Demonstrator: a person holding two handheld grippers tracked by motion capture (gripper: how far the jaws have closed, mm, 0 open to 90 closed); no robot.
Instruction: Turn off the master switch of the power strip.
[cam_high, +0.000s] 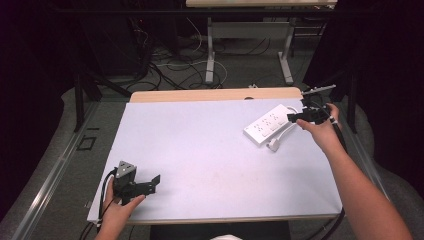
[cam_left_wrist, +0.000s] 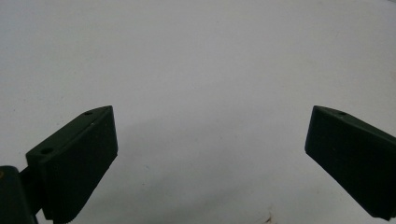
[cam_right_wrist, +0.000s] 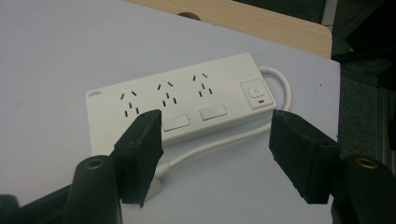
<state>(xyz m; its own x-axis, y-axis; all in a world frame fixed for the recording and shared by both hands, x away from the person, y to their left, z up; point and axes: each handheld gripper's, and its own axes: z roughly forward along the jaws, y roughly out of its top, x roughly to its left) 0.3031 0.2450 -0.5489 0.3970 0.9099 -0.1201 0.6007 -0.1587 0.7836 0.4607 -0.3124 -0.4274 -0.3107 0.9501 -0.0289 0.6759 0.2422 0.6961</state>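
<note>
Both tongs are standing apart: my right gripper (cam_right_wrist: 215, 140) is hovering with the white power strip (cam_right_wrist: 187, 100) just beyond its tips, its cord (cam_right_wrist: 210, 147) running between them. My left gripper (cam_left_wrist: 210, 154) is resting over bare table (cam_left_wrist: 196, 70), well apart from the strip.

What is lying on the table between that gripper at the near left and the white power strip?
Nothing: in the high view, the stretch of table from the left gripper to the power strip is bare.
</note>
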